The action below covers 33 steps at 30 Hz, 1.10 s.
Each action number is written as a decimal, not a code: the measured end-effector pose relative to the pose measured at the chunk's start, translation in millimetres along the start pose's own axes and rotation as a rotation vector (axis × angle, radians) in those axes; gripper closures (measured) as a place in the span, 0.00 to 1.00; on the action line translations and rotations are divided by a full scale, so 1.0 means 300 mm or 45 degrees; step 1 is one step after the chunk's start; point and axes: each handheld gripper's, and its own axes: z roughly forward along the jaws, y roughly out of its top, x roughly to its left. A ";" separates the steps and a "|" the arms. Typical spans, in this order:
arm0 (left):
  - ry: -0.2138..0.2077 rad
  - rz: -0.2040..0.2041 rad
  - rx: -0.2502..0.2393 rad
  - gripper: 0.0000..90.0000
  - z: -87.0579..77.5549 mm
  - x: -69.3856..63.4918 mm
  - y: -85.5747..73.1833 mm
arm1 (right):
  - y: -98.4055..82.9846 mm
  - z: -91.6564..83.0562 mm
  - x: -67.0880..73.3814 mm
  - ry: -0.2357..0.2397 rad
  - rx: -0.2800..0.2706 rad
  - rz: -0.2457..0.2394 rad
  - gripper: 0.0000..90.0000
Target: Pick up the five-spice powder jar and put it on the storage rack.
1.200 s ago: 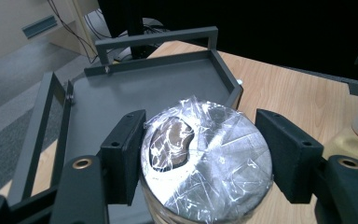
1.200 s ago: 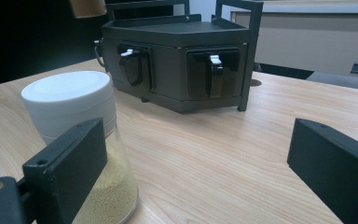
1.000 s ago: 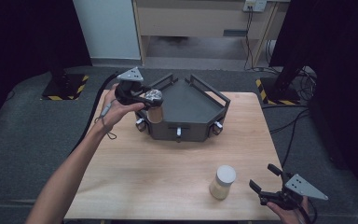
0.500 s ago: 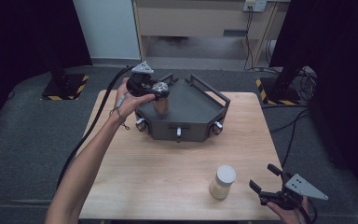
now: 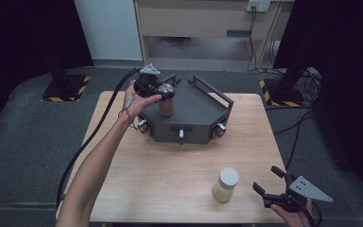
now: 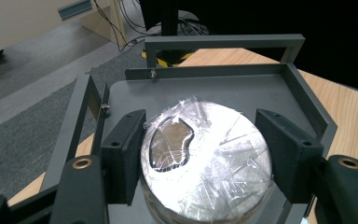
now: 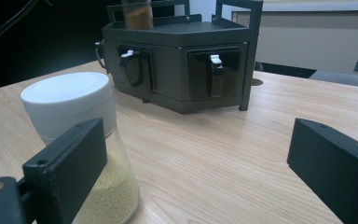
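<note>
Where the left tool clasps the foil-topped jar — base hidden — right tool gapes, jaws cropped.

Open tabletop between rack and jar

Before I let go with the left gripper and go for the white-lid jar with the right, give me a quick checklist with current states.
1. Brown jar over the top of the grey rack: ok, well inside its rails.
2. Jar resting on the rack top: cannot tell; its base is hidden.
3. Left gripper around the foil-wrapped lid: ok, a jaw on each side; firm contact cannot tell.
4. Right gripper open: ok, jaws wide apart, nothing held.
5. White-lid jar upright on the table: ok, beside the right gripper.
6. Right gripper lined up on that jar: not ok; in the right gripper view it sits by one jaw.
</note>
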 end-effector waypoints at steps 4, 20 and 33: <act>-0.007 -0.008 0.002 0.38 0.009 0.004 -0.005 | 0.000 0.001 0.000 0.000 0.000 -0.001 0.06; 0.001 -0.068 -0.047 0.22 0.023 0.002 -0.041 | 0.002 0.001 0.001 0.000 0.005 -0.004 0.06; 0.019 -0.112 -0.171 0.09 -0.081 -0.020 -0.039 | 0.004 0.002 0.005 -0.002 0.007 -0.010 0.06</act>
